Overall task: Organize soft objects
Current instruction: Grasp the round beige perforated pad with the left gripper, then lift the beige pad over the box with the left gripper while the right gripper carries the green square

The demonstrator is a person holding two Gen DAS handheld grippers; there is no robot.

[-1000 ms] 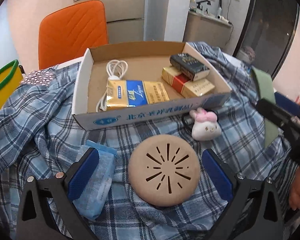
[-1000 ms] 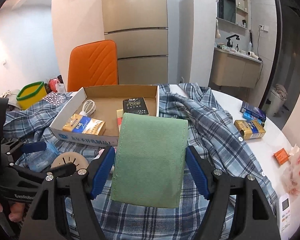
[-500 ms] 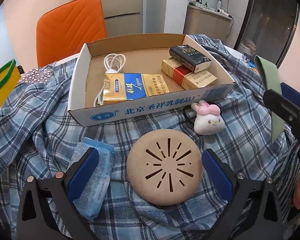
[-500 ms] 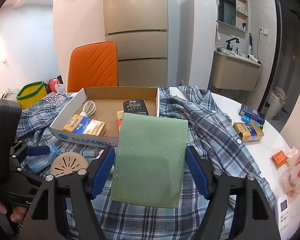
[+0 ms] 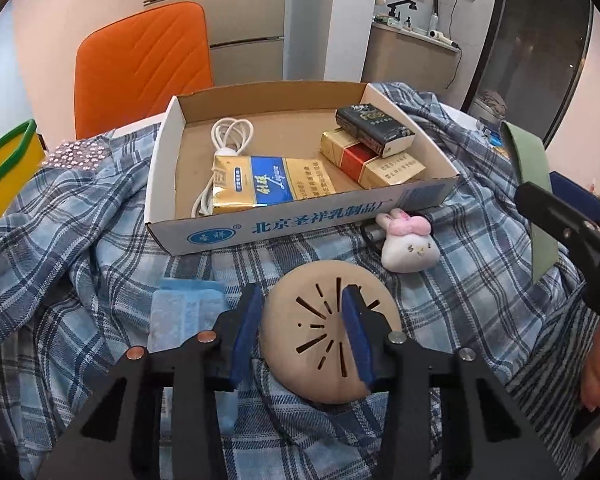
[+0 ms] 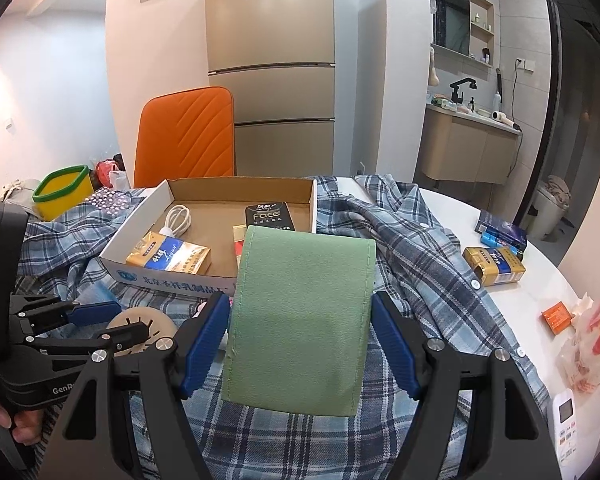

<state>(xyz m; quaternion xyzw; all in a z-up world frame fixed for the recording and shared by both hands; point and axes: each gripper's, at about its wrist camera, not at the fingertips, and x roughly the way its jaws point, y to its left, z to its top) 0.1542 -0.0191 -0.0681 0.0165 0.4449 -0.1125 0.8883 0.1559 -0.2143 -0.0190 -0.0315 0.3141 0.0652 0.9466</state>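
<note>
My left claw [image 5: 304,332] pinches the tan vented disc [image 5: 332,336]; right claw [image 6: 300,340] grips a green pouch [image 6: 300,320]. Plaid shirt [image 6: 416,240] drapes the white tabletop [image 6: 540,280]; fridge [image 6: 270,68] behind.

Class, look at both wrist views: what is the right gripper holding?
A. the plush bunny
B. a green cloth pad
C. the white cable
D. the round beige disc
B: the green cloth pad sits clamped between the right gripper's blue fingers, while the bunny lies on the plaid shirt.
</note>
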